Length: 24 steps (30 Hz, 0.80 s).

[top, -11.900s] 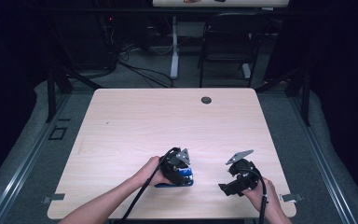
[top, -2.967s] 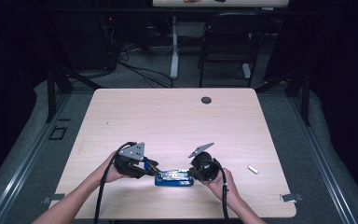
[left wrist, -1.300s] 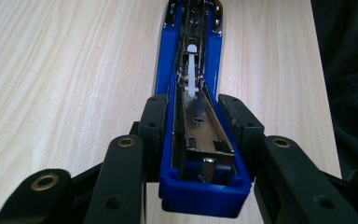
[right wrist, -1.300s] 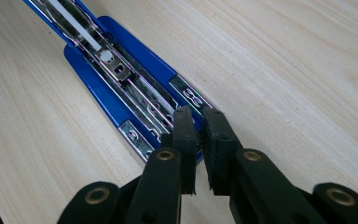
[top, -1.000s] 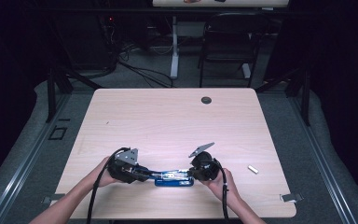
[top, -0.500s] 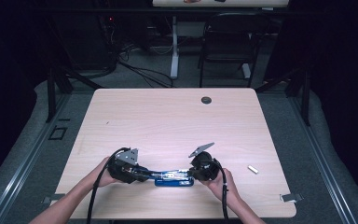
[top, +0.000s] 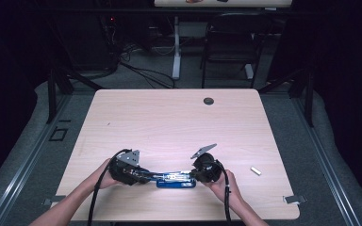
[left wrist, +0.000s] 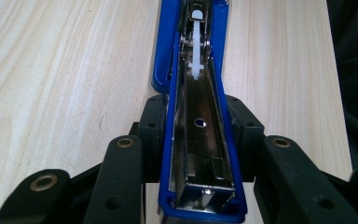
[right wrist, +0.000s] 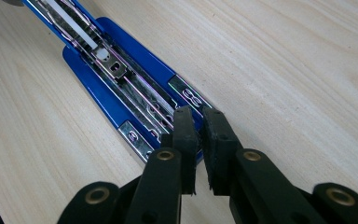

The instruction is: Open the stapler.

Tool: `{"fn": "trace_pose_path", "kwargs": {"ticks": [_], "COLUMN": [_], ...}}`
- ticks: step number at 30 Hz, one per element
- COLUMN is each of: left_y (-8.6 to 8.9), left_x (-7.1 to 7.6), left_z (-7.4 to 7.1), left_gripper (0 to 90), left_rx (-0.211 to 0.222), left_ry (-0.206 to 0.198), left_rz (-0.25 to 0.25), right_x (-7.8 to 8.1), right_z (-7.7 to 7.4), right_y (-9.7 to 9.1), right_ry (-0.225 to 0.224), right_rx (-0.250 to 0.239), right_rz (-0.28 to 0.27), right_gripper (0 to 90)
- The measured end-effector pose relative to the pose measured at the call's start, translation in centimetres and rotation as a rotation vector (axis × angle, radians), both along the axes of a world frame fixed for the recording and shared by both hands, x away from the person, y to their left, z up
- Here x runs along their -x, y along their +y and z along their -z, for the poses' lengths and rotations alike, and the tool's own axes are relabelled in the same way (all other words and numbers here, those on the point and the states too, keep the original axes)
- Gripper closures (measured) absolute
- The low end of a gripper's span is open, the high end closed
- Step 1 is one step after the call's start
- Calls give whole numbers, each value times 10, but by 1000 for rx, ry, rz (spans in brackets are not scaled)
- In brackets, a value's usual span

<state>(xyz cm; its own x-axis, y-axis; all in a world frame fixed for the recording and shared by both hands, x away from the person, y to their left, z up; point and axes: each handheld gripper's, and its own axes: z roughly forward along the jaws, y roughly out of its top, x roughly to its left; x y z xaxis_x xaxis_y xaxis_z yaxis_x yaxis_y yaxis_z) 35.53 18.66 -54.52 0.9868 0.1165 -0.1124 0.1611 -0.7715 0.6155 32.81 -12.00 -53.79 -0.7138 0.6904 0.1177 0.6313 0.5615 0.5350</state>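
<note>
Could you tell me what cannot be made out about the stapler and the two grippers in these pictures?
- High view: the stapler is too small to show whether staples lie in its open channel; the left gripper and the right gripper cover its ends.
- Left gripper view: the stapler's near end is cut off by the bottom edge.
- Right gripper view: whether the nearly closed jaws pinch anything is unclear.
- High view: the small white piece is too small to identify.

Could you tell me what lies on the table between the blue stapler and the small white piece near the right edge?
In the high view, bare wood separates the stapler from the white piece, apart from the right hand.
</note>
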Motion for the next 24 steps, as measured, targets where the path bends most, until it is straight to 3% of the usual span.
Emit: {"fn": "trace_pose_path", "kwargs": {"ticks": [4, 7, 8, 11, 14, 15, 23, 24], "left_y": [0, 1, 1, 0, 0, 0, -8, -9], "left_x": [0, -1, -1, -3, -4, -5, -10, -12], "left_z": [1, 4, 3, 7, 7, 8, 14, 14], "left_gripper": [647, 643, 643, 642, 640, 640, 632, 631], "left_rx": [-10, 5, -12, 2, -22, -7, -47, -55], "left_ry": [-2, 14, 4, 19, 12, 25, 21, 20], "left_rz": [-13, -6, -12, -9, -8, -1, 12, 18], "right_x": [0, 0, 0, 0, -1, -1, -3, -2], "right_z": [0, -1, 0, -1, -1, -1, -6, -4], "right_y": [0, 0, 0, 1, 2, 2, 2, 2], "right_ry": [2, 5, 4, 7, 12, 10, 48, 46], "right_rx": [1, 6, 4, 9, 9, 17, 62, 42], "right_rz": [1, 0, 2, 5, 6, 7, 8, 18], "right_gripper": [853, 854, 853, 854, 854, 854, 852, 852]}}
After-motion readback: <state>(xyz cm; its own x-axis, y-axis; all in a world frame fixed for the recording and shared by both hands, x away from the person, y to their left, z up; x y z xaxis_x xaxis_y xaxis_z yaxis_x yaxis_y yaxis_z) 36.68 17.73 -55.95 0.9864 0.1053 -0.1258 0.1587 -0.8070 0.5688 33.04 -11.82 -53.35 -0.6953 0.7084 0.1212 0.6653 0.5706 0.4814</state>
